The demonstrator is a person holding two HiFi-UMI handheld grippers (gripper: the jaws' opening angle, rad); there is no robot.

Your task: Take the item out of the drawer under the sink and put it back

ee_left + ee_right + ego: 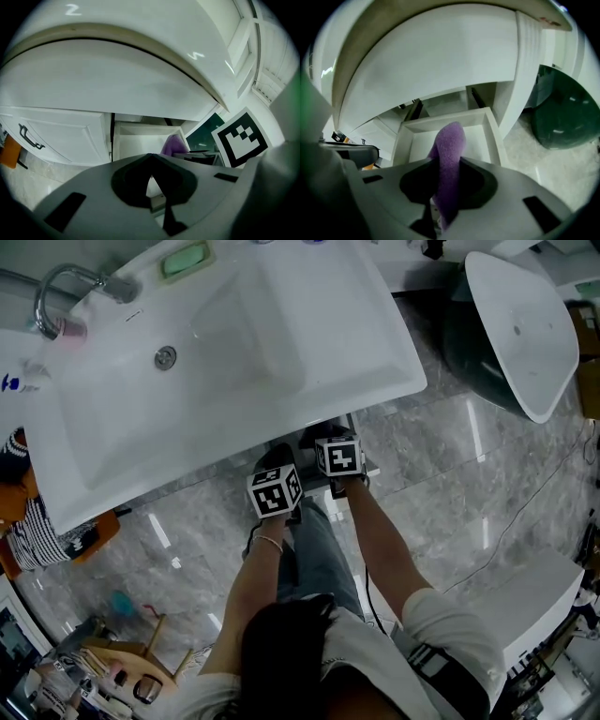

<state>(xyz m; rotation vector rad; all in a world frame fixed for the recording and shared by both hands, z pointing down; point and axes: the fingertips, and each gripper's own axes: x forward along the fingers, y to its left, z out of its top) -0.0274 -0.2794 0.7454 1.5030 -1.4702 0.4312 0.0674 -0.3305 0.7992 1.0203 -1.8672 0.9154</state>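
Note:
A white drawer (493,136) stands pulled out under the white sink (234,362). My right gripper (447,187) is shut on a fuzzy purple item (450,154), which sticks up between the jaws over the drawer's open box. In the left gripper view the same purple item (173,145) shows beside the drawer (136,140), with the right gripper's marker cube (241,138) close by. My left gripper (151,176) has its jaw tips together, with a pale edge showing low in the slit. From the head view both grippers, left (275,486) and right (339,456), sit side by side at the sink's front edge.
A cabinet door with a dark handle (30,138) lies left of the drawer. A dark green tub with a white basin (516,334) stands on the marble floor to the right. Faucet (66,287) and green soap (183,259) sit on the sink. A person in stripes (37,531) is at far left.

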